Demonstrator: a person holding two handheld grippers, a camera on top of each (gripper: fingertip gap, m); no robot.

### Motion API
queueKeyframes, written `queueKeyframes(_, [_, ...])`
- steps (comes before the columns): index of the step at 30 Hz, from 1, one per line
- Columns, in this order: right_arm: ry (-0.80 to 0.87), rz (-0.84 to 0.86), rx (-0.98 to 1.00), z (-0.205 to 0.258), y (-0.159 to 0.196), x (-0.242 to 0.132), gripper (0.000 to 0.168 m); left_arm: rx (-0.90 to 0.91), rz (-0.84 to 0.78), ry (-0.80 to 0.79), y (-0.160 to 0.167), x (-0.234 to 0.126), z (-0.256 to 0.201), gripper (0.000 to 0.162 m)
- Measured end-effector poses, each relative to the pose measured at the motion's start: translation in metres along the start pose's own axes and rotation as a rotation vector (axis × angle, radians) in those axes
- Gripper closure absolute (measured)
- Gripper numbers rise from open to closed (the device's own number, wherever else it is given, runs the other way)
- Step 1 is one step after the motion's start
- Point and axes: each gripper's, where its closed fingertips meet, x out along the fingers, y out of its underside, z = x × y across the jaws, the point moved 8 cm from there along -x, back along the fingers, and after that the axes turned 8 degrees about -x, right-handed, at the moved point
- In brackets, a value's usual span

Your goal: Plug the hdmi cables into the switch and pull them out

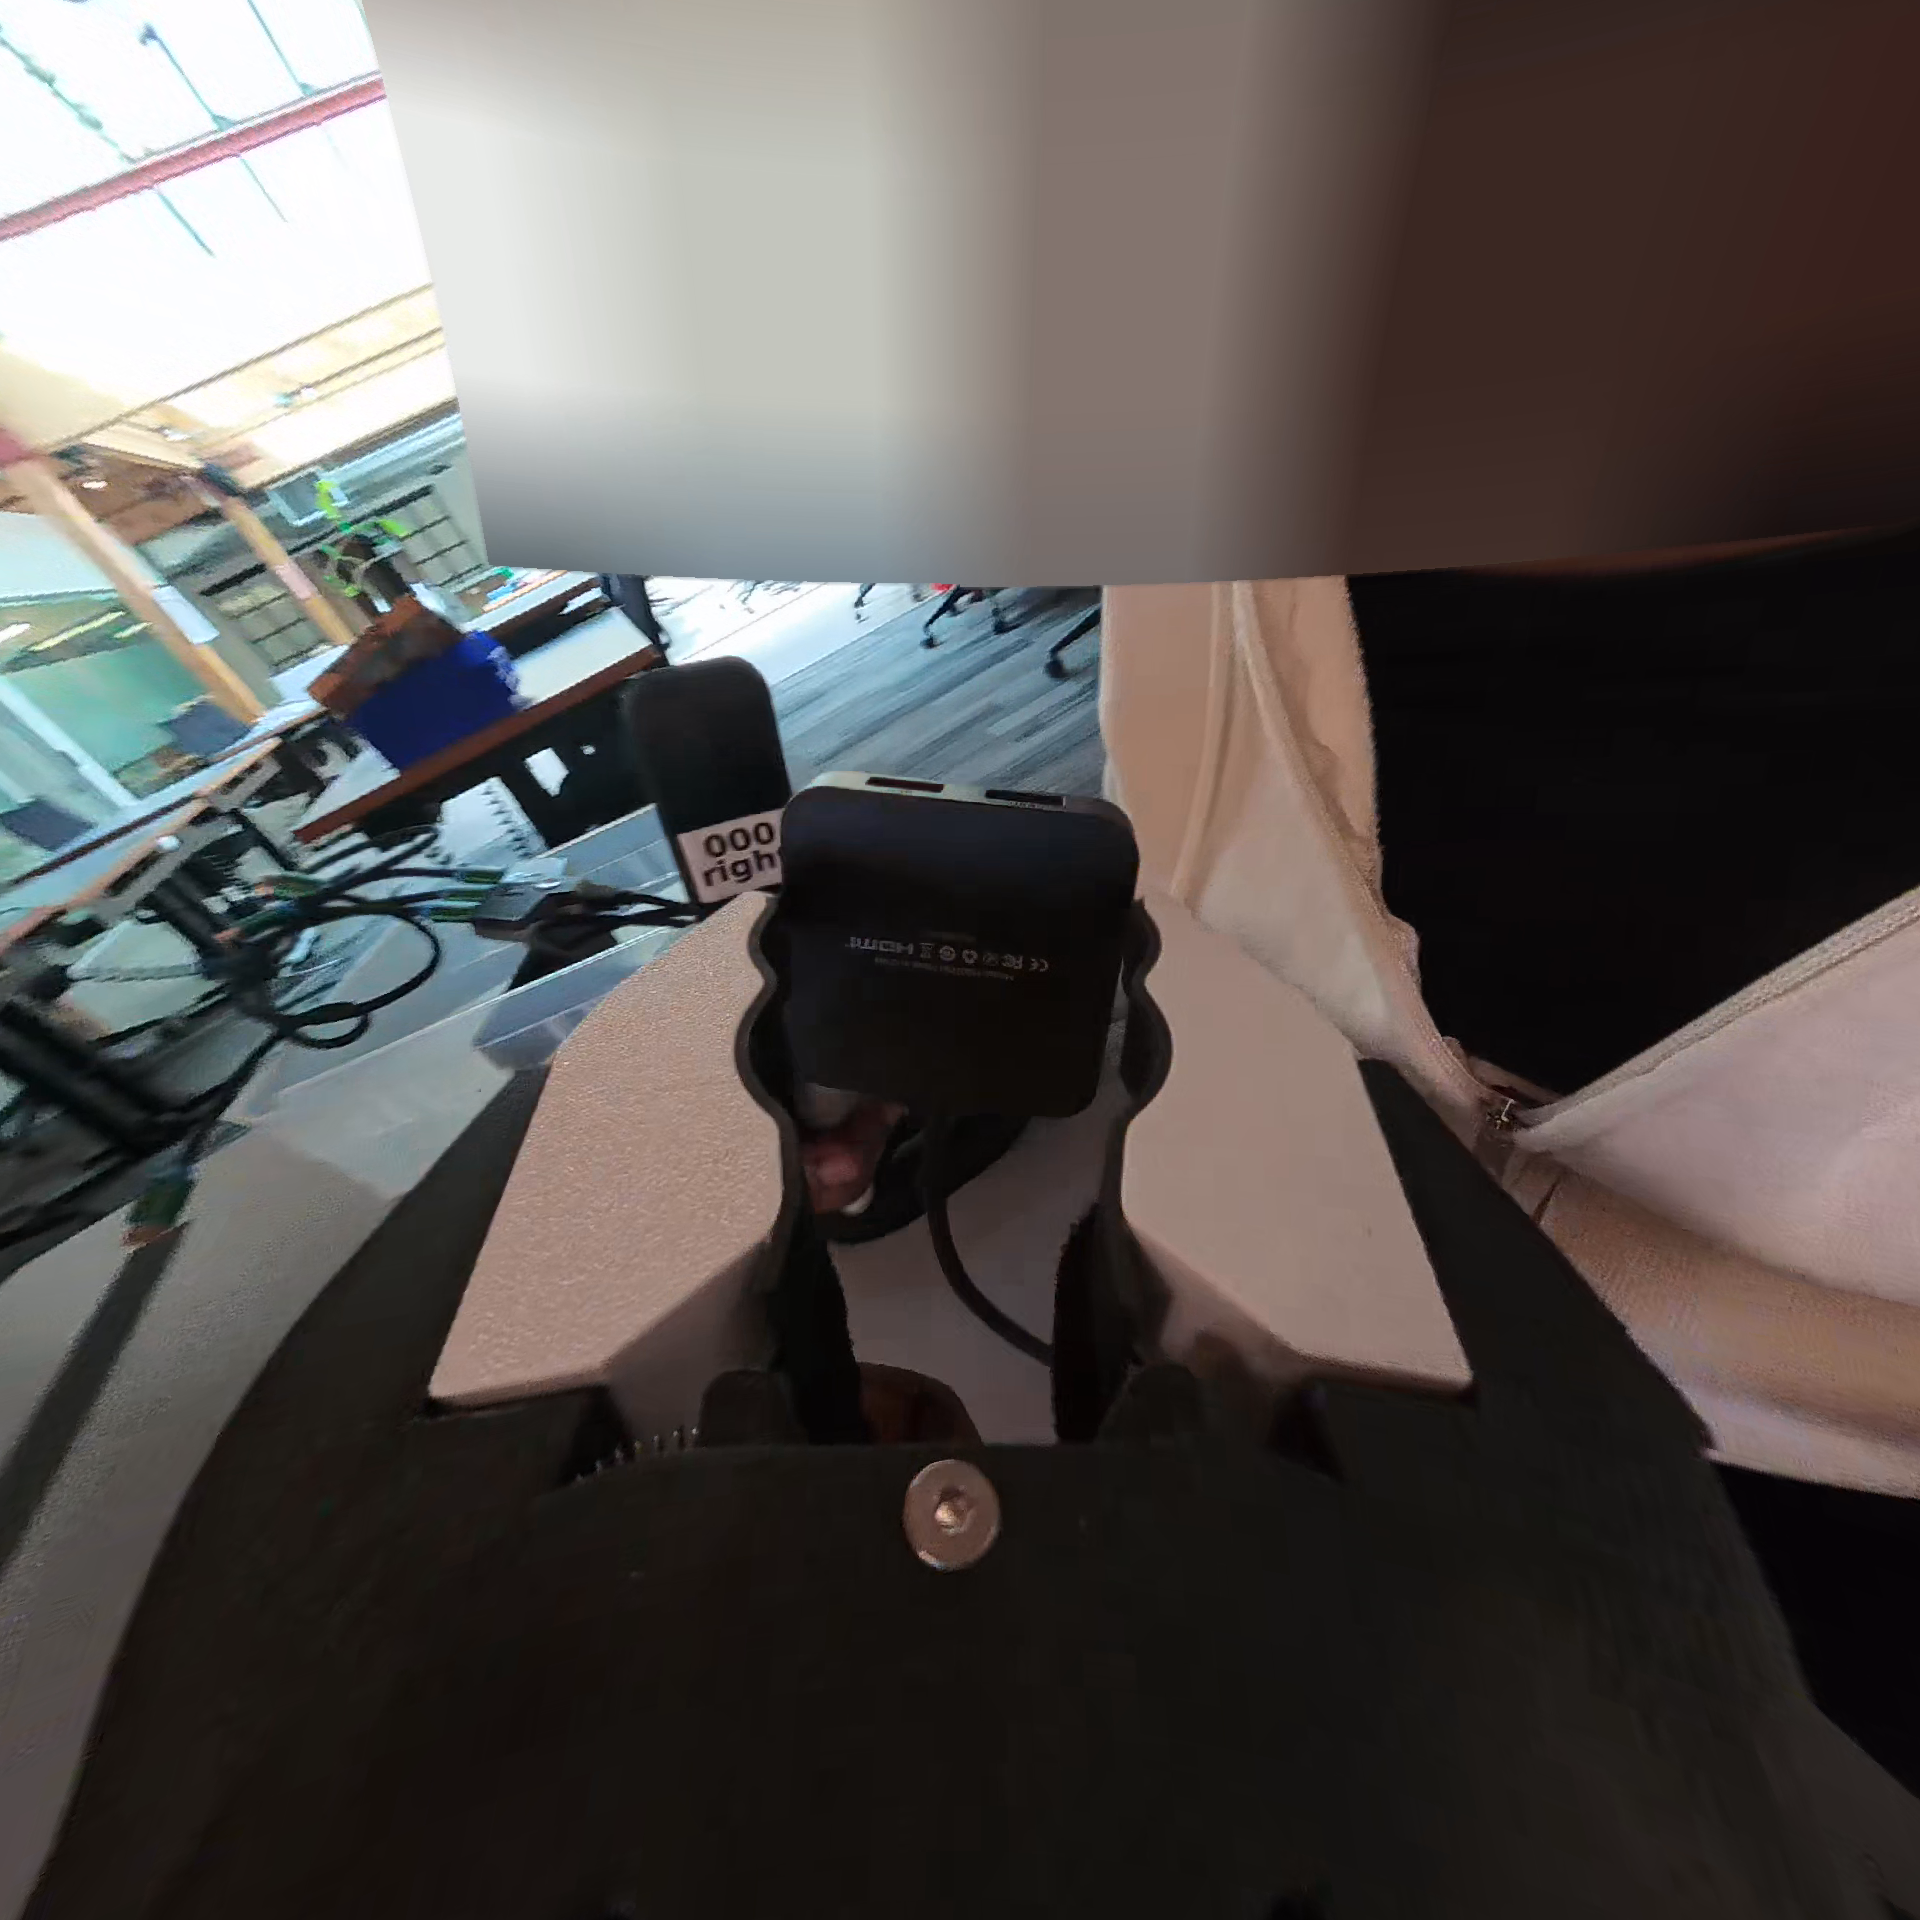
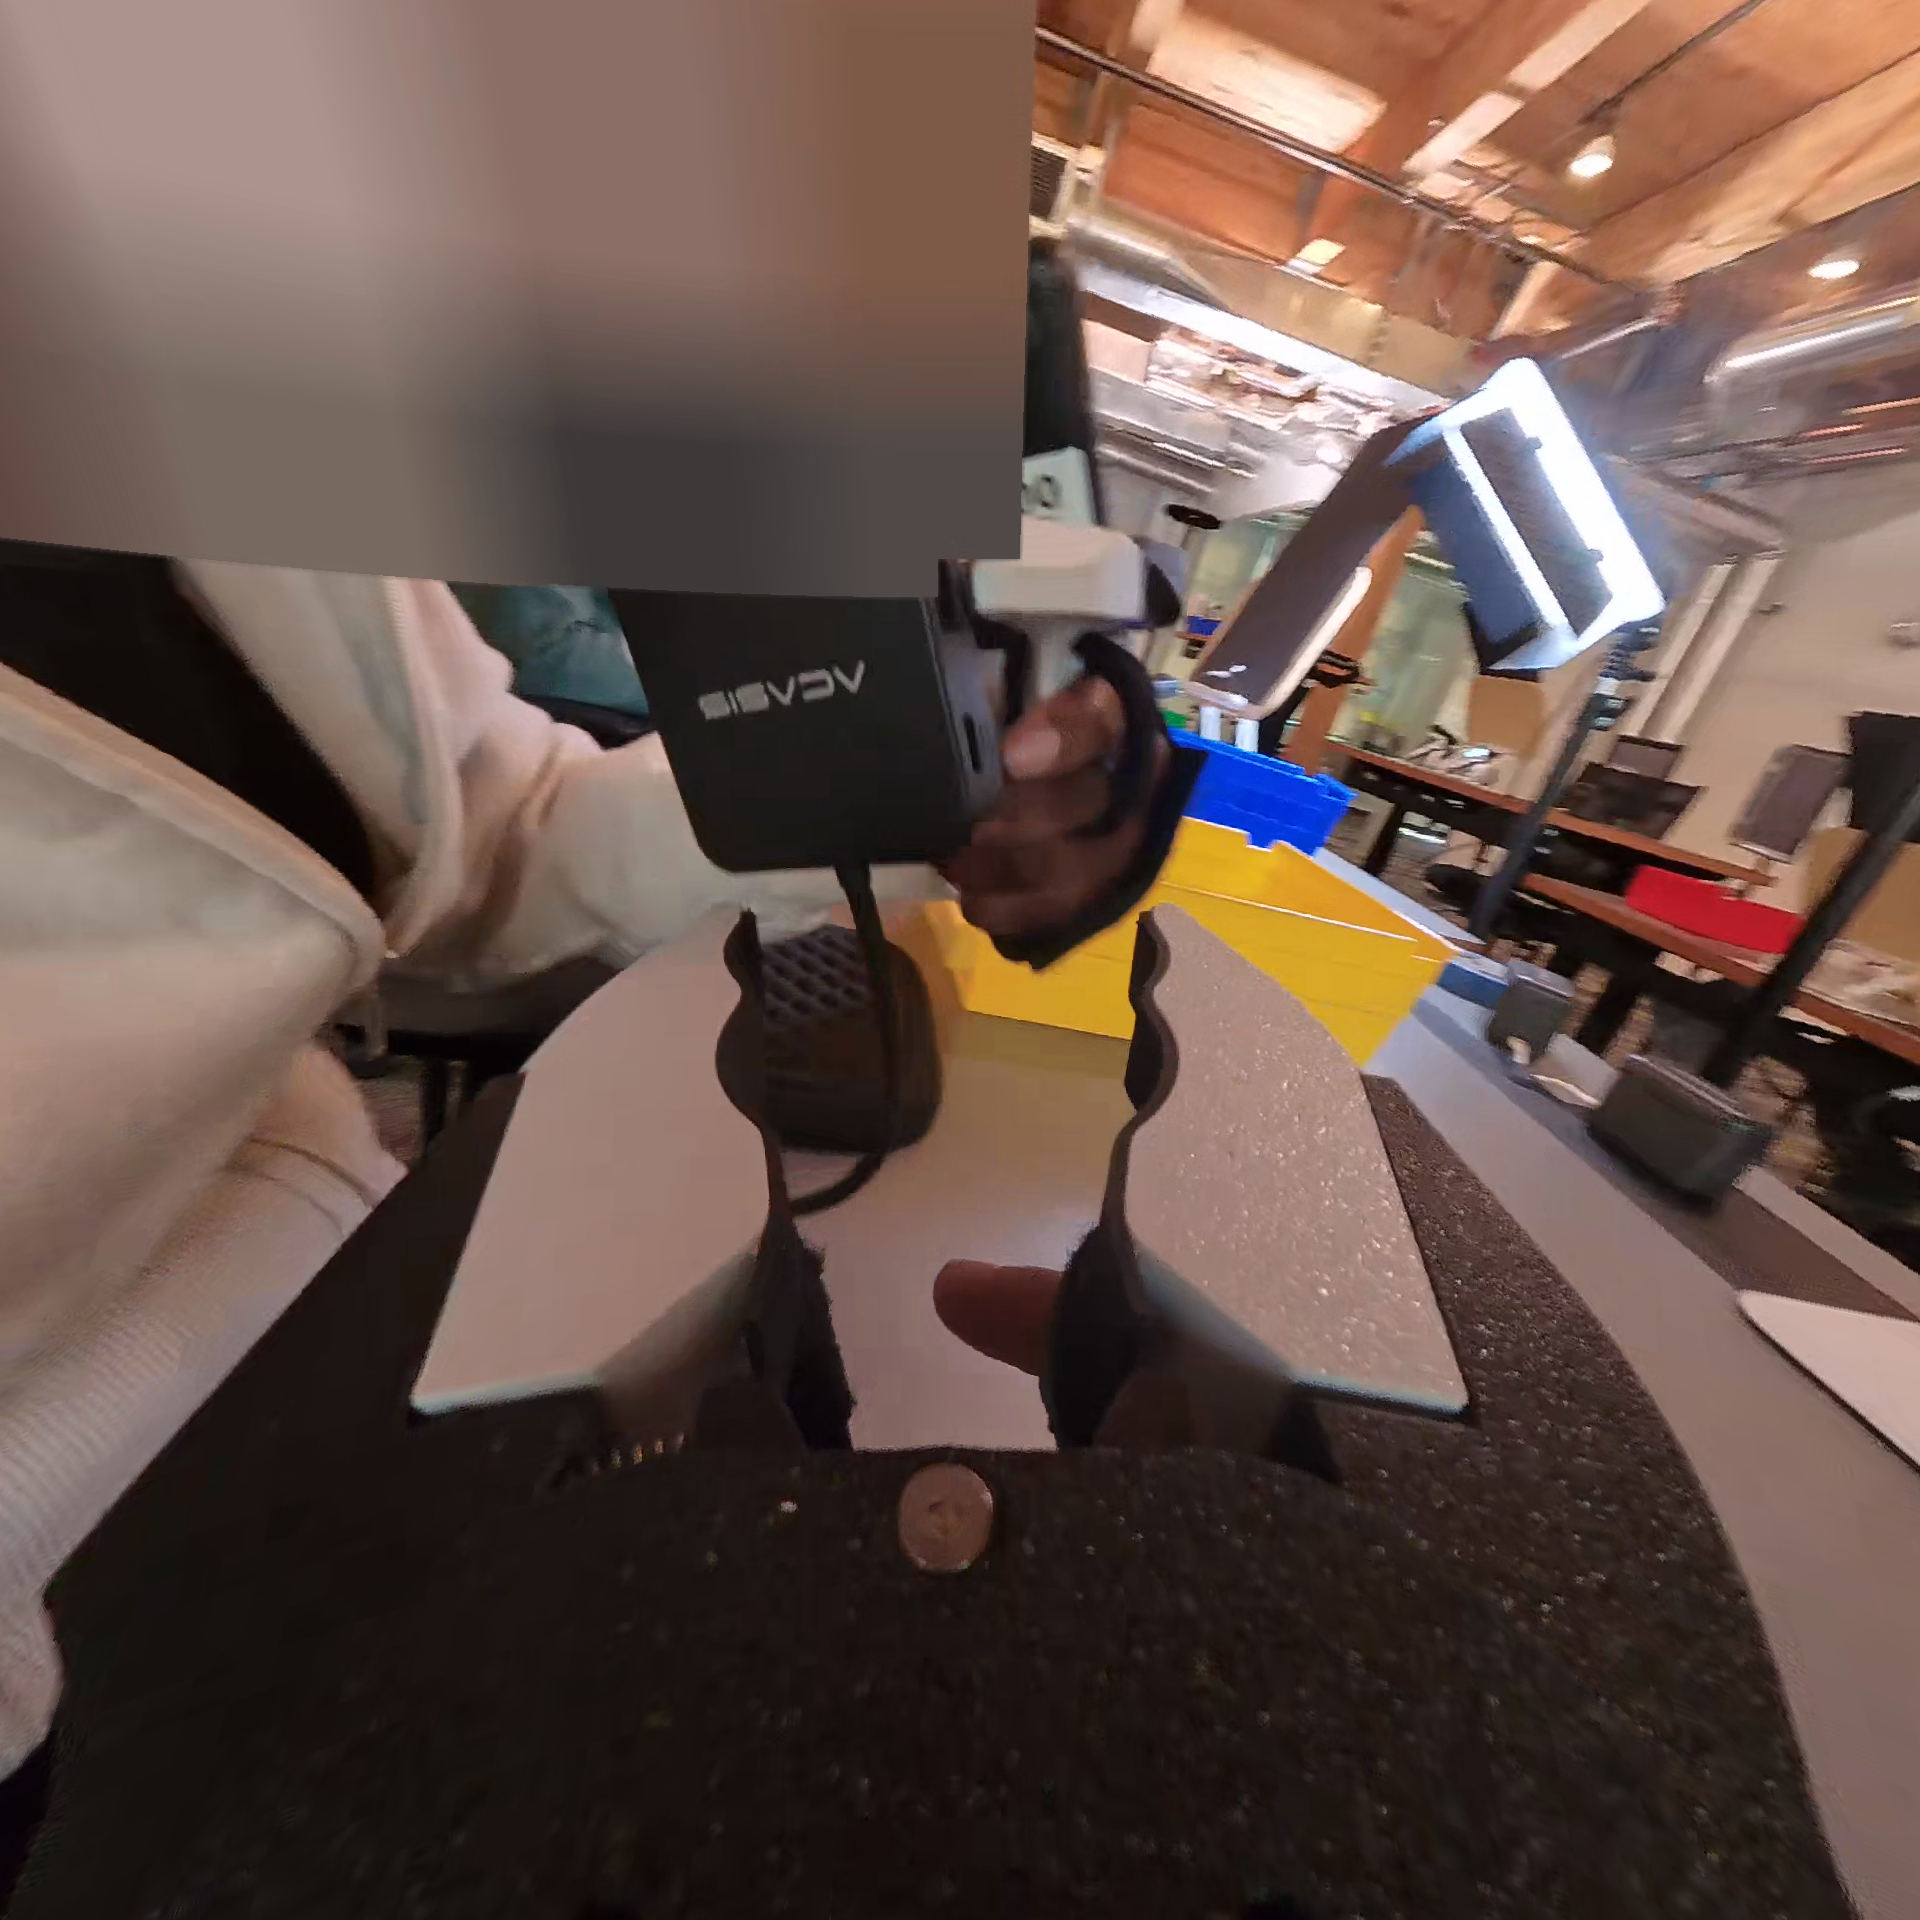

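the switch (image 1: 951, 951) — a flat black box with rounded corners — sits clamped between the fingers of the left gripper (image 1: 951, 997), lifted well off the table and tilted so that its far edge, with two empty ports (image 1: 961, 795), faces up and away. a thin black cord (image 1: 977, 1278) hangs from its near edge down between the fingers. no plug sits in either port that shows (the other edges are hidden).

in the right wrist view the same box (image 2: 821, 727) hangs ahead and above the right gripper (image 2: 940, 987), whose jaws stand apart and hold nothing; the cord (image 2: 878, 997) droops past them. a bare hand (image 2: 1049, 821) grips the left tool's handle just beside the box.

the cables themselves — a dark tangle (image 1: 312, 956) with green-tipped ends — lie on the table (image 1: 343, 1101) well off to the left, untouched. a yellow bin (image 2: 1226, 956) and a blue bin (image 2: 1257, 790) sit beyond.

so the step in hand looks like the very start: box picked up and steadied, nothing plugged in yet. the next move, as i judge it, calls for the empty right gripper to go to the tangle, pinch one plug by its body, and line its flat side with a port while the left keeps the box from twisting.
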Motion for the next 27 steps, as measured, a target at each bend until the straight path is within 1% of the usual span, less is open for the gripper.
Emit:
queueKeyframes(2, [-0.086, -0.018, 0.020, 0.008, -0.001, 0.006, 0.106, -0.045, -0.010, 0.066, 0.008, 0.008, 0.002, 0.100])
queueKeyframes(3, [-0.140, -0.007, 0.012, 0.012, -0.001, 0.008, 0.120, -0.070, -0.008, 0.089, 0.012, 0.011, 0.002, 0.100])
queueKeyframes(4, [-0.140, 0.033, 0.010, 0.013, 0.000, 0.009, 0.125, -0.093, -0.012, 0.111, 0.014, 0.013, 0.002, 0.100])
queueKeyframes(5, [-0.099, 0.079, 0.012, 0.010, 0.001, 0.007, 0.140, -0.117, -0.030, 0.114, 0.015, 0.012, 0.002, 0.112])
queueKeyframes(6, [-0.065, 0.100, 0.001, 0.006, 0.002, 0.004, 0.146, -0.148, -0.070, 0.057, 0.014, 0.009, 0.005, 0.119])
queueKeyframes(9, [0.045, 0.014, -0.019, -0.003, -0.008, -0.006, 0.150, -0.158, -0.147, -0.156, 0.014, -0.007, 0.009, 0.111])
queueKeyframes(11, [0.115, 0.012, -0.034, -0.008, -0.008, -0.010, 0.153, -0.079, -0.138, -0.309, 0.017, -0.013, 0.003, 0.103])
queueKeyframes(13, [0.152, 0.068, -0.030, -0.012, -0.003, -0.010, 0.153, 0.053, -0.081, -0.485, 0.021, -0.014, -0.003, 0.103])
queueKeyframes(14, [0.147, 0.101, -0.029, -0.011, 0.000, -0.009, 0.153, 0.108, -0.034, -0.551, 0.022, -0.013, -0.006, 0.107])
queueKeyframes(15, [0.139, 0.133, -0.034, -0.011, 0.003, -0.006, 0.153, 0.139, 0.025, -0.597, 0.025, -0.012, -0.008, 0.114])
queueKeyframes(16, [0.122, 0.167, -0.043, -0.009, 0.006, -0.004, 0.153, 0.157, 0.095, -0.618, 0.029, -0.009, -0.009, 0.126])
queueKeyframes(17, [0.108, 0.199, -0.051, -0.007, 0.008, -0.001, 0.153, 0.169, 0.160, -0.606, 0.032, -0.007, -0.010, 0.142])
queueKeyframes(18, [0.103, 0.223, -0.056, -0.007, 0.011, 0.000, 0.152, 0.164, 0.192, -0.593, 0.034, -0.005, -0.012, 0.146])
queueKeyframes(20, [0.083, 0.211, -0.075, -0.005, 0.011, -0.001, 0.152, 0.134, 0.194, -0.566, 0.034, -0.005, -0.013, 0.148])
queueKeyframes(21, [0.096, 0.190, -0.118, -0.004, 0.009, 0.000, 0.151, 0.126, 0.182, -0.559, 0.032, -0.006, -0.013, 0.148])
queueKeyframes(23, [0.125, 0.101, -0.247, 0.000, 0.003, 0.001, 0.129, 0.116, 0.211, -0.538, 0.032, -0.007, -0.014, 0.148])
queueKeyframes(24, [0.123, 0.061, -0.293, 0.004, 0.000, 0.002, 0.127, 0.112, 0.251, -0.538, 0.034, -0.007, -0.013, 0.148])
queueKeyframes(25, [0.101, 0.053, -0.312, 0.007, 0.000, 0.003, 0.132, 0.113, 0.283, -0.534, 0.036, -0.006, -0.013, 0.148])
queueKeyframes(26, [0.070, 0.073, -0.316, 0.009, 0.001, 0.005, 0.141, 0.108, 0.303, -0.517, 0.038, -0.003, -0.014, 0.148])
queueKeyframes(27, [0.039, 0.092, -0.321, 0.011, 0.002, 0.005, 0.144, 0.094, 0.312, -0.501, 0.039, -0.002, -0.015, 0.147])
